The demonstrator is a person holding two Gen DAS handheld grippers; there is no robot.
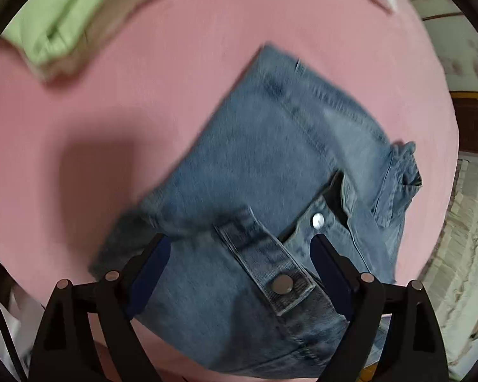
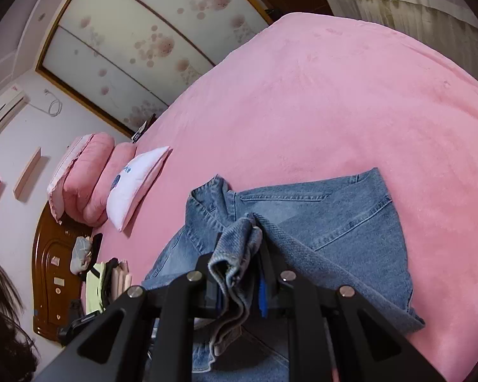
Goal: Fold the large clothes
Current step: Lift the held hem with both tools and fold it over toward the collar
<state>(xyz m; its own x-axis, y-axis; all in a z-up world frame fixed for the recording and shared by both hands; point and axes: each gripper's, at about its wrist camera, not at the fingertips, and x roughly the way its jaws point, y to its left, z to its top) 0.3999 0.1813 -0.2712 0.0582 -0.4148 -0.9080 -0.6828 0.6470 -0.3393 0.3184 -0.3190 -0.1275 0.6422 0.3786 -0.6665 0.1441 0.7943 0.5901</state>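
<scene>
A blue denim jacket point(image 1: 271, 165) lies partly folded on the pink bed; it also shows in the right wrist view point(image 2: 350, 219). My left gripper point(image 1: 240, 245) is open, its fingers point(image 1: 149, 270) spread over the jacket's cuff with a metal snap point(image 1: 282, 284), apart from the cloth as far as I can tell. My right gripper point(image 2: 239, 251) is shut on a bunched fold of the denim point(image 2: 235, 242) and holds it above the rest of the jacket.
The pink bedspread point(image 2: 334, 102) stretches far and right. Folded green and beige clothes point(image 1: 57, 28) lie at the far left. Pink and white pillows point(image 2: 111, 181) sit by the wooden headboard point(image 2: 47, 270). A curtain point(image 2: 414, 6) hangs past the bed.
</scene>
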